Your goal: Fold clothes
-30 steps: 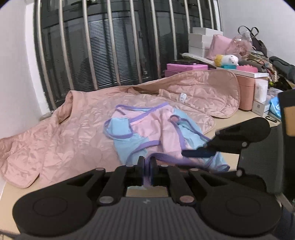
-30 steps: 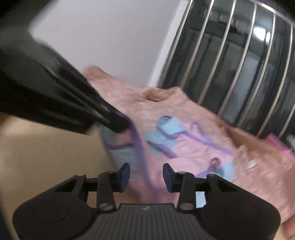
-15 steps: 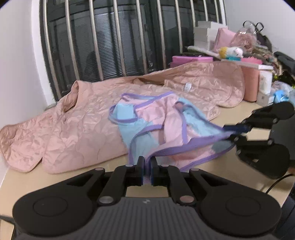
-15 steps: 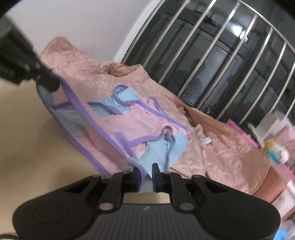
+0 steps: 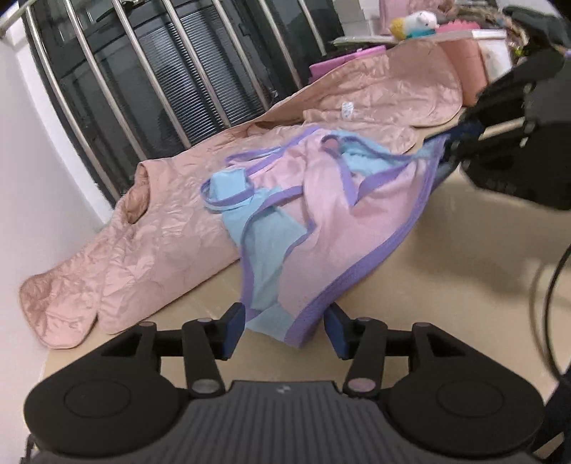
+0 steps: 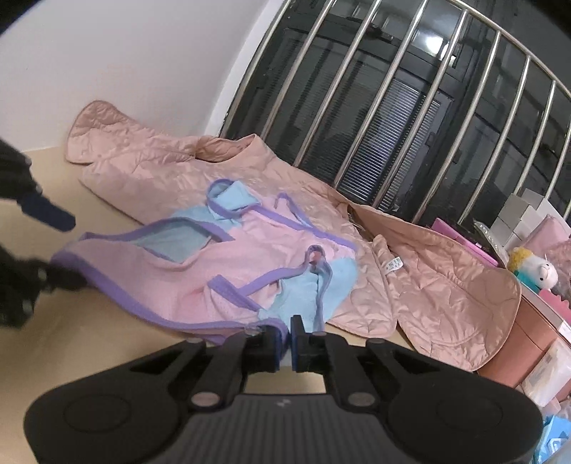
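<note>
Left wrist view: left gripper [image 5: 284, 330] has its jaws apart, blue pads either side of the purple-trimmed hem corner of the pink/blue garment [image 5: 321, 200]. Hem drapes btwn the pads, nothing clamped. Garment stretches from here up and to the right, far hem corner pinched by the right gripper [image 5: 451, 150], seen at the right edge of frame, a bit blurred. Upper part of the garment lies on a quilted pink jacket [image 5: 160, 228] spread over the beige counter [image 5: 446, 257]. Behind the jacket a barred window [image 5: 171, 82]. Top right: pink boxes and a plush toy [image 5: 415, 22] on the clutter. Black cable [image 5: 546, 285] loops at the right edge.

Right wrist view: right gripper [image 6: 289, 348] has jaws together, clamped on the garment's [image 6: 232, 264] hem corner, purple trim w/ blue fabric going in btwn the pads. Garment runs left across the counter [image 6: 89, 342] to the left gripper [image 6: 53, 246], blurred at the frame edge; one blue finger above the hem, dark one at the hem, apart. Garment's straps and top rest on the quilted jacket [image 6: 428, 285], white tag showing. Plush toy [image 6: 535, 271] and boxes at right, window bars [image 6: 410, 107] behind.
</note>
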`<state>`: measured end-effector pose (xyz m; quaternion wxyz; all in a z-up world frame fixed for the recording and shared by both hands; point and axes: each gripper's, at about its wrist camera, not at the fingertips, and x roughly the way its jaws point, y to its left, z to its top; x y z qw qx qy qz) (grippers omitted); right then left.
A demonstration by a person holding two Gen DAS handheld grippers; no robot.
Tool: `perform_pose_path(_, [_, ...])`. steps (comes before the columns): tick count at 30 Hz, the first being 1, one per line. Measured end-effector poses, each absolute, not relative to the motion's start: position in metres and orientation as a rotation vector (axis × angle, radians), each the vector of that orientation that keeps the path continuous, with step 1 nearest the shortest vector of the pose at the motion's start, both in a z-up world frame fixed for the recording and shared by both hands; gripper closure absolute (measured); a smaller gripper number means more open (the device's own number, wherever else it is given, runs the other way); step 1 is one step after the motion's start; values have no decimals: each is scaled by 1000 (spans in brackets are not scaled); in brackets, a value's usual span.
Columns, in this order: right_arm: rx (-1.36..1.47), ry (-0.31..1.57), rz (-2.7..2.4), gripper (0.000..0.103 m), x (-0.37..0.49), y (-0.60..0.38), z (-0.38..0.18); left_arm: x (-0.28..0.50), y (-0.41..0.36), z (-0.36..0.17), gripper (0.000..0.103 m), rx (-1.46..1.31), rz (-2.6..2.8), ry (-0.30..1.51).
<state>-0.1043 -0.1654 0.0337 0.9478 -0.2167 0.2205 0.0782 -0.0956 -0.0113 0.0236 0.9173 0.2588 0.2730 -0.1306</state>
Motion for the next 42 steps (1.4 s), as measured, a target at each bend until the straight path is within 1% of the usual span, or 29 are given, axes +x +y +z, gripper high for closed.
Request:
perform_pose_path(1, [-434, 447, 159, 98, -105, -165, 35, -94, -11, 22, 53, 535, -253, 562])
perform_pose_path(3, [-420, 444, 153, 98, -105, -166, 38, -87, -7, 21, 62, 530, -215, 574])
perform_pose_path(4, [-413, 457, 148, 98, -104, -166, 38, -86, -4, 21, 71, 524, -203, 573])
perform_pose_path(5, [-408, 478, 145, 98, -102, -167, 37, -84, -1, 22, 78, 517, -191, 573])
perform_pose_path(6, [-402, 499, 144, 99, -100, -168, 36, -82, 2, 22, 82, 510, -179, 572])
perform_pose_path(7, [-394, 525, 151, 101, -99, -170, 35, -80, 5, 22, 91, 498, -172, 580])
perform_pose_path(8, [-381, 549, 169, 101, -99, -172, 34, -79, 8, 24, 96, 488, -168, 584])
perform_pose_path(10, [-351, 548, 196, 102, -104, -174, 37, -82, 9, 34, 100, 471, -171, 567])
perform_pose_path(13, [-341, 507, 212, 102, -116, -176, 56, -90, 11, 72, 101, 451, -208, 512])
perform_pose_path(15, [-350, 460, 212, 102, -124, -179, 82, -101, 19, 120, 101, 455, -285, 451])
perform_pose_path(18, [-368, 366, 239, 102, -139, -189, 145, -113, 38, 206, 101, 439, -367, 354])
perform_pose_path(23, [-423, 178, 269, 102, -170, -205, 271, -129, 50, 334, 101, 472, -453, 237])
perform_pose_path(26, [-450, 99, 274, 102, -185, -208, 334, -138, 48, 390, 101, 488, -467, 183])
perform_pose_path(28, [-465, 61, 269, 101, -190, -209, 365, -141, 49, 417, 100, 484, -471, 149])
perform_pose_path(30, [-466, 48, 265, 101, -186, -210, 384, -135, 47, 433, 100, 466, -486, 143])
perform_pose_path(33, [-463, 58, 262, 101, -167, -209, 398, -108, 46, 435, 100, 462, -499, 172])
perform_pose_path(37, [-456, 159, 275, 101, -109, -202, 382, -53, 41, 407, 100, 509, -482, 237])
perform_pose_path(39, [-463, 218, 270, 101, -70, -198, 370, -12, 40, 388, 100, 534, -455, 284])
perform_pose_path(42, [-457, 279, 247, 101, 1, -188, 349, 48, 41, 372, 100, 591, -391, 283])
